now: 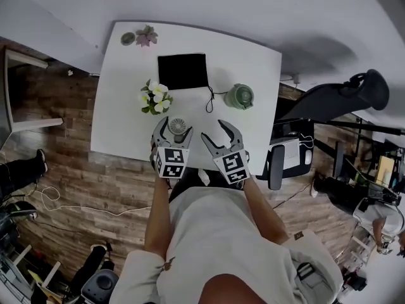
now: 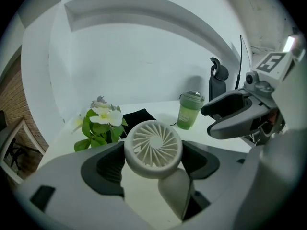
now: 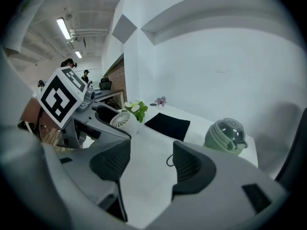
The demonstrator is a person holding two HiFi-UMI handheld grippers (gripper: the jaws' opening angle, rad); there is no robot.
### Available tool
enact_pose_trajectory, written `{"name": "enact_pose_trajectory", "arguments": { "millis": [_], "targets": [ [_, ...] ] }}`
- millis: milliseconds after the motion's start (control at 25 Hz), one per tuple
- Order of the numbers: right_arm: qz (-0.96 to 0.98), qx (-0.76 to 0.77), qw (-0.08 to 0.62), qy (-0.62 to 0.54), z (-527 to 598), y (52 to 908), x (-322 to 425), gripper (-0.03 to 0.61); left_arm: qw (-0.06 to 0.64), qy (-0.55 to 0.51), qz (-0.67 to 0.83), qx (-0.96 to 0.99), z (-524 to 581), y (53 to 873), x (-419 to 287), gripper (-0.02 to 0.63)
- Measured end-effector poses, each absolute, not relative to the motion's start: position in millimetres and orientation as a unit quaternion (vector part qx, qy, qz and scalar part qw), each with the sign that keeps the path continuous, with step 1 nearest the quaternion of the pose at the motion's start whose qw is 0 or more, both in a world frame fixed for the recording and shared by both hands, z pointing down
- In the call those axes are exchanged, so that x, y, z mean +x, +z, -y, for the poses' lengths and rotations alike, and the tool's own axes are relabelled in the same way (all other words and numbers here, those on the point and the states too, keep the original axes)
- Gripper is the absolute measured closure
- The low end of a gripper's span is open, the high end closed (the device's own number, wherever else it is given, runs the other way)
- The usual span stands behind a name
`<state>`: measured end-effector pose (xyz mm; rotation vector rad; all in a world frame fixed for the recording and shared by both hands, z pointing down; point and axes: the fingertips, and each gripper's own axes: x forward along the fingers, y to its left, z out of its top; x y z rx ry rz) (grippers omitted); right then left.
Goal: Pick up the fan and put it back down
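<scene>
The left gripper [image 1: 175, 126] squeezes the fan [image 2: 153, 147] by its round head, over the table [image 1: 253, 62], just in front of the mat [image 1: 182, 71]. The smooth head could slip out and drop, or bump the flowers [image 1: 155, 97] left of the mat. The right gripper [image 3: 149, 163] is open and empty. One fan, one mat, one flower bunch, one green cup [image 1: 240, 96], two grippers.

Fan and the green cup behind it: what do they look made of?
The fan looks like matte off-white plastic; its thin radial grille seems moulded. The green cup is likely plastic too, glossy, with a clearer domed lid, though glass is possible.
</scene>
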<state>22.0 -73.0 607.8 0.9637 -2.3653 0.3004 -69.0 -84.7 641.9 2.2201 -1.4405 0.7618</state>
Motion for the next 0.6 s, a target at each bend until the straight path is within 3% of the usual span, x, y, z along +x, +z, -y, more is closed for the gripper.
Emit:
{"name": "enact_pose_trajectory", "arguments": {
  "millis": [600],
  "targets": [
    [0.895,0.387,0.213,0.05,96,524,26,0.299,0.098,0.194,0.562,0.798,100,530,-76,0.252]
  ]
}}
